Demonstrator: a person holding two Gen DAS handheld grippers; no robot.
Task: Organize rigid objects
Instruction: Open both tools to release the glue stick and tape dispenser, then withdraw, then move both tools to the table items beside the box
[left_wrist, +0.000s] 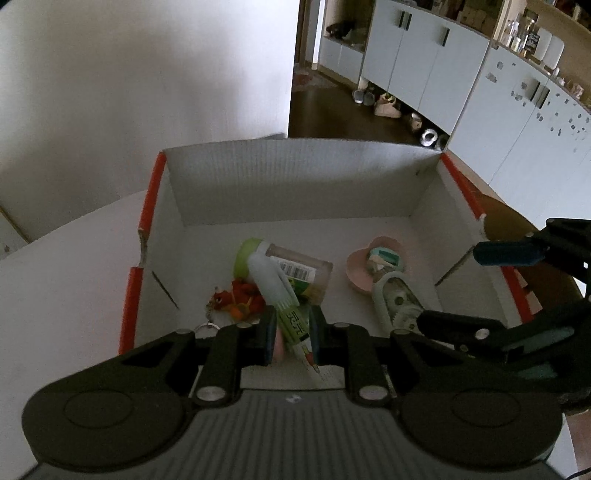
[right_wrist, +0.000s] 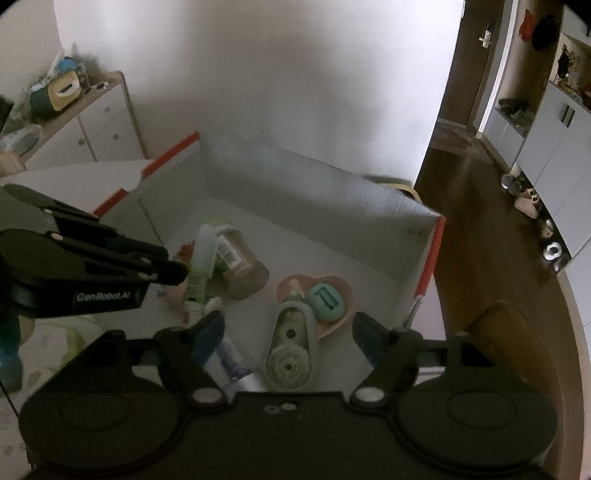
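Nearest, left tool (left_wrist: 291, 334) clenched on a slim green-and-white tube (left_wrist: 295, 325), tilted, white ribbed cap (left_wrist: 267, 277) pointing away. Right tool (right_wrist: 288, 332) released, blue pads wide apart, nothing pinched, poised above a grey-green tape dispenser (right_wrist: 291, 350) of rounded, toothed plastic. All inside a white corrugated cardboard box (left_wrist: 295, 177) with red rims. Further in, heart-shaped pink dish (right_wrist: 338, 288) holding a teal oval gadget (right_wrist: 325, 301). Toward the left wall, clear cylindrical jar (left_wrist: 303, 275) on its side, barcode label, green lid, beside an orange-red keychain figure (left_wrist: 240, 297).
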